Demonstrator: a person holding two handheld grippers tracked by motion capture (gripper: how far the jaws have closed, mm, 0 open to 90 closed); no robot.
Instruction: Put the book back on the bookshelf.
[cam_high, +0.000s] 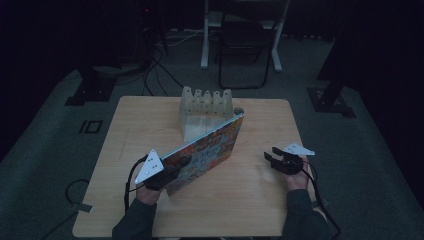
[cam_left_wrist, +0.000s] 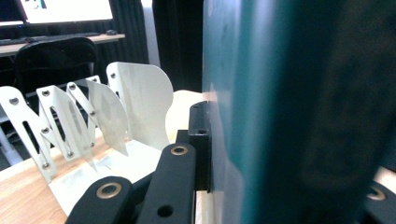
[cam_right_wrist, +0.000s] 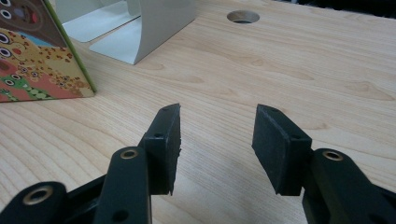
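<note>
1. Wooden table (cam_high: 250, 210): pale, light-grained top with rounded corners; the near edge is where the person's two sleeved forearms come in. A round cable hole (cam_right_wrist: 243, 17) is cut near its far edge.
2. Left gripper (cam_high: 172, 172): near left of the table, held in the person's left hand, a grey three-cornered plate on top and a cable trailing off its near side. Its jaws are pressed onto the near end of the picture book; in the left gripper view one black pad lies flat against the book's teal face.
3. Right gripper (cam_right_wrist: 217, 147): near right of the table, well apart from the book, in the person's right hand. Its jaws stand spread with bare wood between the pads, pinching nothing.
4. Picture book (cam_high: 207, 150): a large, thin hardback standing on its long edge at the middle of the table. The cover, busy with orange, yellow and green figures, faces near and right. Its long axis runs diagonally, from the pinched near-left end to the far-right end, which points at the rack and reaches just beside its right side.
5. White book rack (cam_high: 206, 112): far centre of the table, a row of upright metal dividers on a flat base.
6. Room: dark, with grey carpet (cam_high: 370, 150), a folding chair (cam_high: 245, 45) and white desk legs beyond the table, black stands at both sides, and cables on the floor.
</note>
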